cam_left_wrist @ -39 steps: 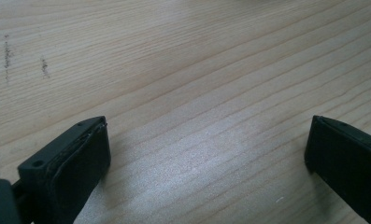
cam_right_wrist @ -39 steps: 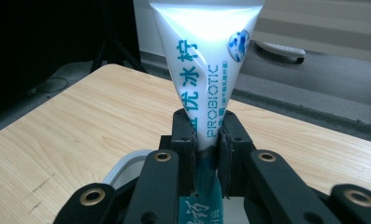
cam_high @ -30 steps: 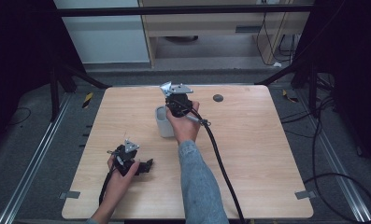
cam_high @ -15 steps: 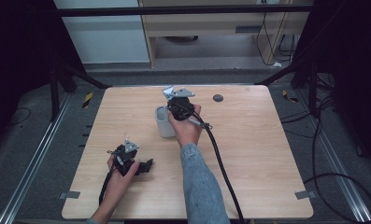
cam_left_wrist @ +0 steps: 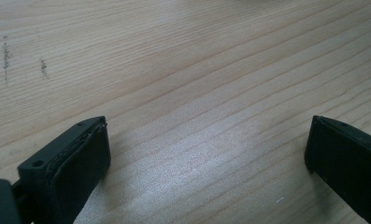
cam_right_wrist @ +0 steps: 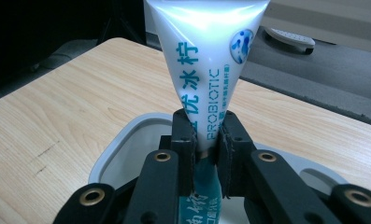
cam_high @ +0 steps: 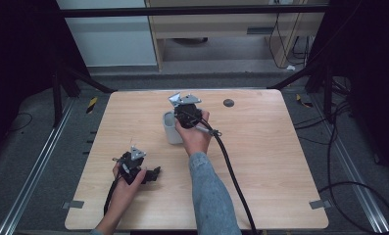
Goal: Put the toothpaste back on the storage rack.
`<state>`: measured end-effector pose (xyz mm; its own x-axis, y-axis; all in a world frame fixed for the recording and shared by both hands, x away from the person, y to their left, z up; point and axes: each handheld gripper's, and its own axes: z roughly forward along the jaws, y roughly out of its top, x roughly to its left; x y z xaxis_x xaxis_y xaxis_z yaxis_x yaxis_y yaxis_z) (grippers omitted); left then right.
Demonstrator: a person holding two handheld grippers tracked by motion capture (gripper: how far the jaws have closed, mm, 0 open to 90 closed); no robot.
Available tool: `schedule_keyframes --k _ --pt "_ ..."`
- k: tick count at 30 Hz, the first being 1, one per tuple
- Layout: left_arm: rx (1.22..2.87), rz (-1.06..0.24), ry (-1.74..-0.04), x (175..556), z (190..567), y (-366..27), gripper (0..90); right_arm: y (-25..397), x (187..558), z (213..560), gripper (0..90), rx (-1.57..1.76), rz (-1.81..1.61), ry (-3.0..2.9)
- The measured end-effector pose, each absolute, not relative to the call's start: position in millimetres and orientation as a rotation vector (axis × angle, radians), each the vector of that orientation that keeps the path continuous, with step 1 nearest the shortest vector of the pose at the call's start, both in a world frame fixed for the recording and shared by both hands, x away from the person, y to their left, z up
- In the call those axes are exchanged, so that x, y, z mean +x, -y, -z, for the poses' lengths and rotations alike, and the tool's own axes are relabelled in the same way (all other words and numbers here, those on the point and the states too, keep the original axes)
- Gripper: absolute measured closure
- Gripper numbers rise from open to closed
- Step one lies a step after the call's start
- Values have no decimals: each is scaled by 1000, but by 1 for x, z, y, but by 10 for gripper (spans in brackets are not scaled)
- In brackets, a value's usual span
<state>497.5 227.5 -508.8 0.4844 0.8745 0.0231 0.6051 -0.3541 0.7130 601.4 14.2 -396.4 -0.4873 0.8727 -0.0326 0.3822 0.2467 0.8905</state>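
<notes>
In the right gripper view my right gripper point(cam_right_wrist: 206, 142) is shut on a white toothpaste tube point(cam_right_wrist: 206, 60) with blue print that stands upright, its wide crimped end up, over the mouth of a pale grey cup point(cam_right_wrist: 122, 144). From the high view the cup point(cam_high: 171, 128) stands mid-table, and the right gripper point(cam_high: 187, 113) hovers just above its right side. My left gripper point(cam_high: 142, 172) rests low near the table's front left. Its jaws stand wide open over bare wood in the left gripper view, left gripper point(cam_left_wrist: 206, 154) holding nothing.
A small dark round disc point(cam_high: 228, 103) lies near the table's far edge. The right gripper's thick black cable point(cam_high: 233, 176) trails across the wooden table point(cam_high: 280, 161) to the front edge. Metal rails and dark floor surround the table.
The right gripper with the tube has shifted slightly toward the cup. The left gripper has stayed where it was.
</notes>
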Motion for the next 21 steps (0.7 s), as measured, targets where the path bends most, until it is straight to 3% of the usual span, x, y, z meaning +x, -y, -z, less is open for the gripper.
schedule_keyframes --k 21 --pt "2086 -537 -1215 498 509 -227 0 -15 601 404 786 1155 -1162 -2016"
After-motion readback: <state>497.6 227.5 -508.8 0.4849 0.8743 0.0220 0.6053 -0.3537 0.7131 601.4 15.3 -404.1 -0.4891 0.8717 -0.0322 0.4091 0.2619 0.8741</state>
